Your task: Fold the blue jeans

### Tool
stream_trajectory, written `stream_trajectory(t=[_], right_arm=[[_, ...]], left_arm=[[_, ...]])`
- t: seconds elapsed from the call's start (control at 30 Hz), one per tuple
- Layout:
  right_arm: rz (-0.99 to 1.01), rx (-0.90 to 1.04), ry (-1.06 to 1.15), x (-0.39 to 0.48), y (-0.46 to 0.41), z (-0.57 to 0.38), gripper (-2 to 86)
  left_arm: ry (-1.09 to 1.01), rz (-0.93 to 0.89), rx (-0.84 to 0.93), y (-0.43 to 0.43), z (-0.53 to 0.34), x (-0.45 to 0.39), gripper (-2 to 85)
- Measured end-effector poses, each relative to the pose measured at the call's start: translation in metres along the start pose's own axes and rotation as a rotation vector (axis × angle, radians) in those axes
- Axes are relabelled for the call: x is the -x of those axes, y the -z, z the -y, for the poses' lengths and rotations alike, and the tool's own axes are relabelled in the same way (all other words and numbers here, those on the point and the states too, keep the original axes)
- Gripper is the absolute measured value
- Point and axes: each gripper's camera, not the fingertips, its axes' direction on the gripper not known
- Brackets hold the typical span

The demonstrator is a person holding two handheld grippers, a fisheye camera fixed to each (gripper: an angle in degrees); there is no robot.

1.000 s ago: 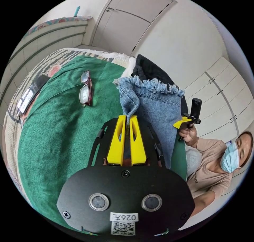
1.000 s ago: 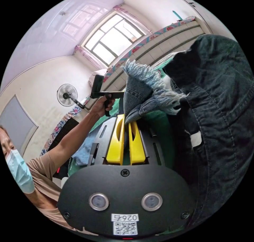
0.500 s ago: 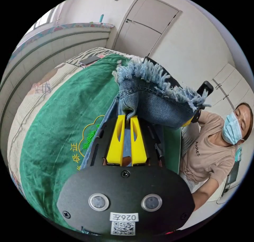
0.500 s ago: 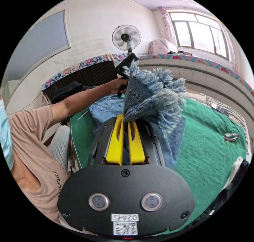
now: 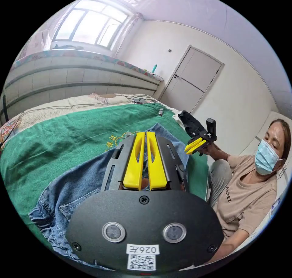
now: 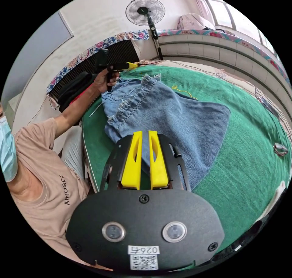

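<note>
The blue jeans (image 6: 170,113) lie folded on the green blanket (image 6: 252,156), frayed hem toward the upper left of the right gripper view. The right tool (image 6: 145,134) hovers over them at centre frame, jaws slightly parted, gripping nothing. The left tool (image 5: 145,135) at the centre of its view has jaws nearly together, empty.

— Noted across the bed: green cloth (image 6: 252,174), spread flat over a pale patterned cover (image 5: 76,103).
— Confirmed. Glasses (image 6: 280,149) on the cloth, near its edge.
— Against the far wall: standing fan (image 6: 145,11), upright, beside a dark radiator (image 6: 118,54).
— Window (image 5: 88,23) above a tiled ledge; closed door (image 5: 191,80) further along.
</note>
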Motion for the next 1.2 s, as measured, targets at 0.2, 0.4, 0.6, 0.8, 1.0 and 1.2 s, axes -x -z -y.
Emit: stream_trajectory(t=[0.2,0.4,0.6,0.8,1.0,1.2], right_arm=[[0.048,0.143,-0.001,-0.005,-0.041,0.015,-0.8],[-0.187,-0.011,-0.035,-0.029,-0.003,0.036,-1.0],[-0.306,0.180,-0.017,-0.078,-0.062,0.063,-1.2],[-0.352,-0.002,-0.242,-0.110,0.008,0.007,-0.7],[-0.207,-0.213,-0.341,-0.095,0.064,-0.068,5.2],[0.016,-0.206,-0.478,-0.118,0.069,-0.104,11.1]], left_arm=[[0.081,0.195,0.575,-0.074,-0.017,-0.002,-0.8],[0.008,0.228,0.288,-0.018,-0.006,-0.054,-1.0],[-0.068,0.344,0.653,-0.095,-0.016,-0.038,-0.9],[0.155,0.201,0.349,-0.008,-0.028,-0.018,-0.9],[-0.042,0.117,0.066,-0.008,0.018,-0.066,3.5],[-0.157,0.145,0.284,-0.119,0.069,-0.072,21.0]])
